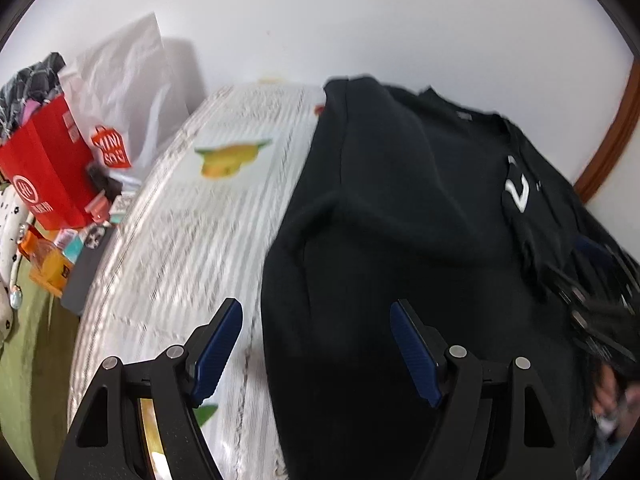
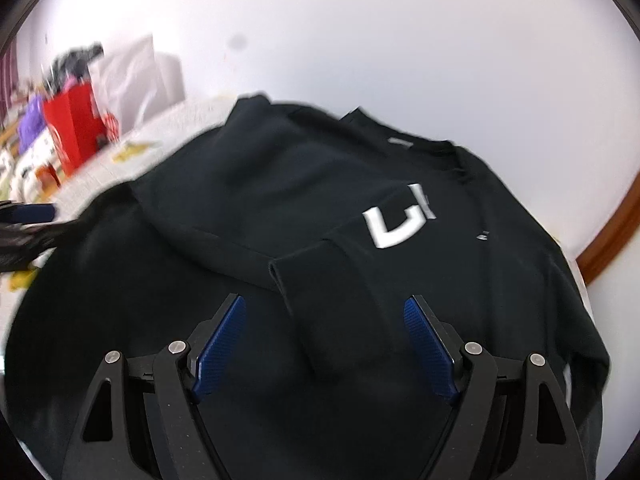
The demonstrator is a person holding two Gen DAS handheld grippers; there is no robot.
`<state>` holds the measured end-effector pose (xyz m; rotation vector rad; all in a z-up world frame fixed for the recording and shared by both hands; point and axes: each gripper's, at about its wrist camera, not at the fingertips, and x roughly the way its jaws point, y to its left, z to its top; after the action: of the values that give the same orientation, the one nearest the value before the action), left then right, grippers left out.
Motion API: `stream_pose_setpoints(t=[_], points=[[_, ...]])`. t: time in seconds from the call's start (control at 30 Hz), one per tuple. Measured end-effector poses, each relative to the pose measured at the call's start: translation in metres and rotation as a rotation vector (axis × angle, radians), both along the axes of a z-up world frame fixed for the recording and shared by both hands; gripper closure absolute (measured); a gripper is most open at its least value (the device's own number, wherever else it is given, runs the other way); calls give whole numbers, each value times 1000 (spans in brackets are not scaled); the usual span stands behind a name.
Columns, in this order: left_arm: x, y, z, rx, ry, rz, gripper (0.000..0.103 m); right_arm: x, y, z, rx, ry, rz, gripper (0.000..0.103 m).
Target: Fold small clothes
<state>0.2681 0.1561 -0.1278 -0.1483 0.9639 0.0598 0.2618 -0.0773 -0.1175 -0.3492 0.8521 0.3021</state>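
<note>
Black sweatshirt (image 2: 280,208) lies flat along the bed's (image 1: 192,232) right edge, sleeves already crossed inward. Left gripper (image 1: 316,344) and right gripper (image 2: 324,340) hover wide open, empty, probably lining up the hem fold.

Both wrist cameras look forward, close over the black sweatshirt (image 1: 400,208) (image 2: 280,200); both share the red bag (image 1: 48,168) (image 2: 74,120) behind.

Plain white wall (image 1: 360,20) fills the space ahead of the fingers, with a brown wooden trim (image 1: 612,136) curving down at far right. Striped white bedcover (image 1: 192,240) with a yellow-green print lies ahead-left of the fingers; red shopping bag (image 1: 48,164), white plastic bag (image 1: 124,76) and small clutter sit far left, soft even light.
</note>
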Motion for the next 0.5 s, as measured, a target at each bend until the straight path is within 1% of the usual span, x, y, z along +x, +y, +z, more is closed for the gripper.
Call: stream_pose_setpoints(t=[0.07,0.1,0.13,0.17,0.2,0.23,0.3,0.4,0.43,0.5], points=[[-2,-1,-6,20,2,-10,29,14,13,-18,-49,-3,-17,25],[-4,-2,-7,37,-1,-12,29,19,14,-22,-56,-2,-33,35],[-6,-4,-8,50,-3,-17,29,22,10,-26,-51,4,-47,54],[-7,-5,-8,57,-4,-22,29,26,6,-28,-40,17,-55,67],[-8,-5,-8,58,-4,-26,29,30,1,-28,-8,49,-54,93],[-9,-5,-8,53,-5,-30,29,33,-4,-26,29,76,-48,96],[-13,-3,-6,43,-11,-33,29,34,-17,-17,69,66,-53,98],[-22,1,-2,41,-24,-31,29,32,-52,16,113,-14,-106,98],[-25,3,0,41,-27,-26,29,33,-73,31,129,-49,-144,98],[-29,7,1,40,-28,-16,29,38,-102,47,134,-92,-206,98]])
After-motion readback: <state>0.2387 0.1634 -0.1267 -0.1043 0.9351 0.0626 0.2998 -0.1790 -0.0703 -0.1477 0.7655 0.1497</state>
